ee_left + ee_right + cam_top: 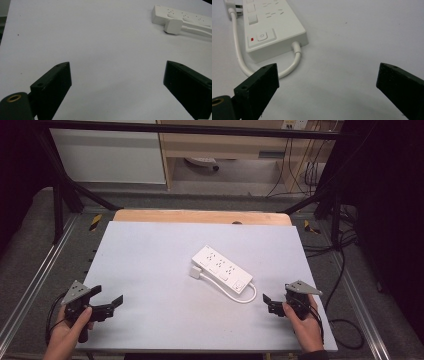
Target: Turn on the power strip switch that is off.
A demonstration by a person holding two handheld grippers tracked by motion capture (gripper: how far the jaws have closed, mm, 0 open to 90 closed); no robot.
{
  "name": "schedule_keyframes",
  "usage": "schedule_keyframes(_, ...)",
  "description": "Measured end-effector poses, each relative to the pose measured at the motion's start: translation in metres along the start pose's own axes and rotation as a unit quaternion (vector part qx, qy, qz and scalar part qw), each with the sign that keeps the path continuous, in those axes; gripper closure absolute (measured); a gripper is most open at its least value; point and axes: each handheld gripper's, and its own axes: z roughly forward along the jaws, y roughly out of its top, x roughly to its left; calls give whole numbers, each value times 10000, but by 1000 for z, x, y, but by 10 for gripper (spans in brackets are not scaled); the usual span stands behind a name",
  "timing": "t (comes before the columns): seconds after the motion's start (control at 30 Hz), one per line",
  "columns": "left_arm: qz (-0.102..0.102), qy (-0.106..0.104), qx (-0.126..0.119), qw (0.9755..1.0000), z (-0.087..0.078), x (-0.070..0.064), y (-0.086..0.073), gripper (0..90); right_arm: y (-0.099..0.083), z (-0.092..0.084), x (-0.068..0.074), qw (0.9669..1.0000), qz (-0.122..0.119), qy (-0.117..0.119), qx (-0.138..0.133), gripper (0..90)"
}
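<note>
We see the white power strip (222, 270) lying mid-table, between our left gripper (109, 300) and right gripper (266, 303), nearer the right. Both stand wide open, holding nothing.

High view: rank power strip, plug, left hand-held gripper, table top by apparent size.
1. table top
2. power strip
3. left hand-held gripper, close to the strip and nearer the camera, so this order is unsure
4. plug

White plastic power strip (183, 17): cut off by the right edge in the left gripper view, by the top edge in the right gripper view (272, 25). Its socket markings are too small to read in the high view (222, 268).
</note>
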Motion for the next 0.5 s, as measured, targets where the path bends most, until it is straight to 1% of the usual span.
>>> schedule_keyframes(0.07, 9, -9, -29, 10000, -1, 0, 0, 82, 0, 0, -1, 10000, 47, 30, 22, 49)
schedule_keyframes(0.17, 18, -2, -24, 10000, -1, 0, 0, 77, -1, -1, -3, 9997, 94, 62, 225, 50)
schedule_keyframes(0.2, 18, -2, -24, 10000, -1, 0, 0, 79, -1, -1, -3, 9996, 111, 71, 237, 51)
schedule_keyframes(0.3, 52, -36, 18, 10000, 1, -1, 0, 79, 1, -2, -4, 9995, 208, 131, 218, 51)
schedule_keyframes(0.33, 53, -38, 20, 10000, 1, -1, 0, 79, 2, -2, -5, 9994, 206, 142, 232, 48)
schedule_keyframes(0.37, 39, -41, -4, 10000, 1, -1, 0, 79, 3, -2, -4, 9993, 257, 169, 217, 43)
schedule_keyframes(0.5, 46, -73, -10, 10000, 1, -1, 0, 74, 6, -5, -3, 9993, 185, 296, 138, 33)
